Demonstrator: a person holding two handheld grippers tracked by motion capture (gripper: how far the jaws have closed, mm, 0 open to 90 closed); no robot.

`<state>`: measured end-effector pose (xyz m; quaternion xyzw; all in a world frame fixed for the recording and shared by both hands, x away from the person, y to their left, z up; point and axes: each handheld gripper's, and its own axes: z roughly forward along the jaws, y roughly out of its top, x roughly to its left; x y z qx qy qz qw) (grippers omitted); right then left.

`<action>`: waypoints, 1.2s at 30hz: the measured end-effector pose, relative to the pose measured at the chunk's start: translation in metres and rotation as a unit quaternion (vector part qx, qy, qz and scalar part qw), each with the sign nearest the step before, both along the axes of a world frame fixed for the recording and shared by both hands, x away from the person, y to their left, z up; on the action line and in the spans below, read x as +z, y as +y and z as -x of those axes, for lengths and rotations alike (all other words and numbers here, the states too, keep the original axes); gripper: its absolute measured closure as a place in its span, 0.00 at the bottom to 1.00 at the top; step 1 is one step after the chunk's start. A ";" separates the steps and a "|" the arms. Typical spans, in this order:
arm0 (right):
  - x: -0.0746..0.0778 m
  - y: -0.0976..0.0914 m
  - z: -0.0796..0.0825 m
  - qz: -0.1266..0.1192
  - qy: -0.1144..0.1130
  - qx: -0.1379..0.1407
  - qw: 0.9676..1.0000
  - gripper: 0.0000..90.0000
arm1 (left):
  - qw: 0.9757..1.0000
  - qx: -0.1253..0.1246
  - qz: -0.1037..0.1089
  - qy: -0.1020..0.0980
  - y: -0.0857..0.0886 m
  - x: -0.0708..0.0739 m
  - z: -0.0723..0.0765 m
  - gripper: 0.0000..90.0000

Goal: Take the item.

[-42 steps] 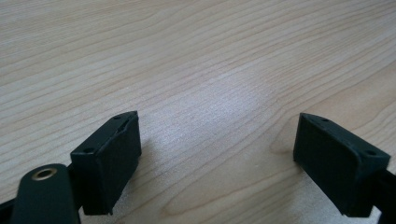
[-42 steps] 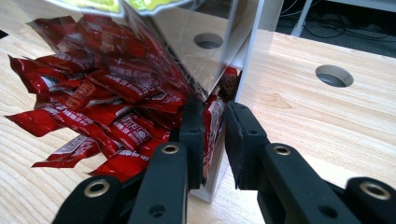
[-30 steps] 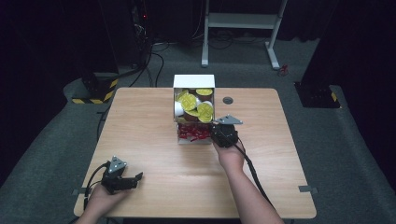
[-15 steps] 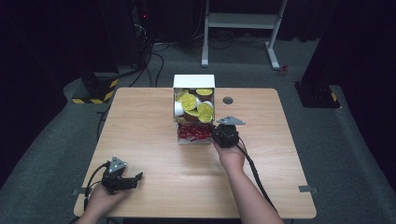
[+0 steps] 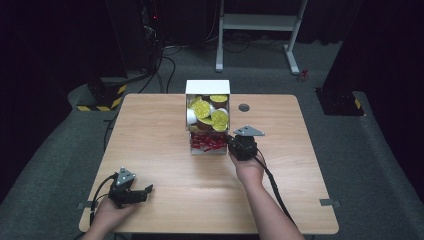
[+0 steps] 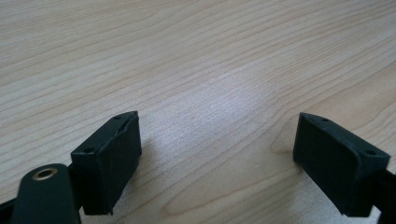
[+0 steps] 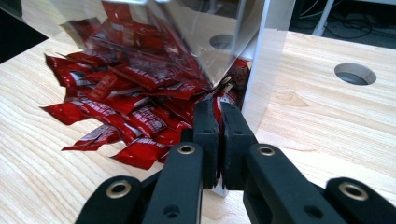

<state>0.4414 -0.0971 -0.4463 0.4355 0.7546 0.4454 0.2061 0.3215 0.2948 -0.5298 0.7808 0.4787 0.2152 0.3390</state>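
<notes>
Right gripper [image 7: 218, 112] jaws pressed together, left gripper [image 6: 219, 154] jaws spread wide

Red sachets [image 7: 140, 100] heaped in box front

**Item Count**

One table [image 5: 165, 165] carries one white dispenser box [image 5: 207, 87]. The table top has one round cable hole [image 5: 244, 107].

Grippers: two, a left gripper [image 5: 131, 192] and a right gripper [image 5: 232, 145], each with two black jaws.

Yellow-lidded cups [image 5: 219, 117] in the upper compartment: at least four lids are countable; further cups beneath are partly hidden.

Red sachets [image 7: 140, 116] in the lower tray: a loose pile, more than ten; overlap prevents an exact count.
</notes>
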 end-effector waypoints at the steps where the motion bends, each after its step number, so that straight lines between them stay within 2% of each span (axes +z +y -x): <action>1: 0.001 -0.001 0.001 0.002 -0.004 0.001 1.000 0.97 | 1.000 0.000 0.000 0.000 0.000 0.000 0.000 0.17; 7: -0.001 -0.005 0.008 -0.011 -0.006 0.002 1.000 0.97 | 1.000 0.000 0.000 0.000 0.000 0.000 0.000 0.17; 12: 0.001 -0.007 0.013 -0.010 -0.014 0.003 1.000 0.97 | 1.000 0.000 0.000 0.000 0.000 0.000 0.000 0.17; 18: 0.001 -0.010 0.020 -0.021 -0.020 0.000 1.000 0.97 | 1.000 0.000 0.000 0.000 0.000 0.000 0.000 0.17; 28: 0.005 -0.013 0.031 -0.017 -0.033 0.003 0.999 0.97 | 1.000 0.000 0.000 0.000 0.000 0.000 0.000 0.17; 36: 0.008 -0.017 0.040 -0.024 -0.038 0.005 0.999 0.97 | 1.000 0.000 -0.001 0.000 0.000 0.000 0.000 0.17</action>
